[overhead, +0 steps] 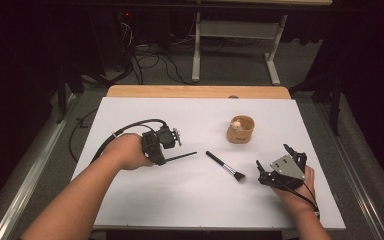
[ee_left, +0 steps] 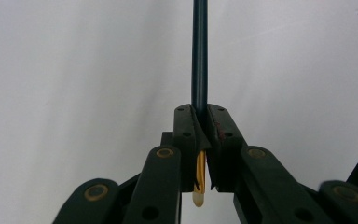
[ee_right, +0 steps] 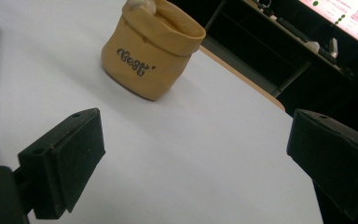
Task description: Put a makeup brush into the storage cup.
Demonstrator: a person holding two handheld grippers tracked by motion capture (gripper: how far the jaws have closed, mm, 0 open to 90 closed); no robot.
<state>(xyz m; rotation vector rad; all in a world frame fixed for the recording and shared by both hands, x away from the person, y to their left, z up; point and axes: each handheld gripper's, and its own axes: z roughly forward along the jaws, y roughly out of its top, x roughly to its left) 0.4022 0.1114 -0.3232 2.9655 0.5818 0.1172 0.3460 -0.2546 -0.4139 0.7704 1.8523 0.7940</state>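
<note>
One brush (ee_left: 199,56) sits clamped in my left claw (ee_left: 200,140), right claw (ee_right: 191,154) wide — next, carry it to the pouch (overhead: 240,129).

Count: 2 brushes – one slim dark (overhead: 181,156) left, one makeup brush (overhead: 225,166) centre. 1 tan pouch (overhead: 240,129) far right. 2 grippers – left (overhead: 166,145), right (overhead: 278,162). 1 table (overhead: 200,200).

White table top (overhead: 200,200) with a wooden far edge (overhead: 198,91), grey carpet floor (overhead: 230,67) beyond (tangled cables (overhead: 147,57), white desk frame (overhead: 235,35)), dim dark room around.
</note>
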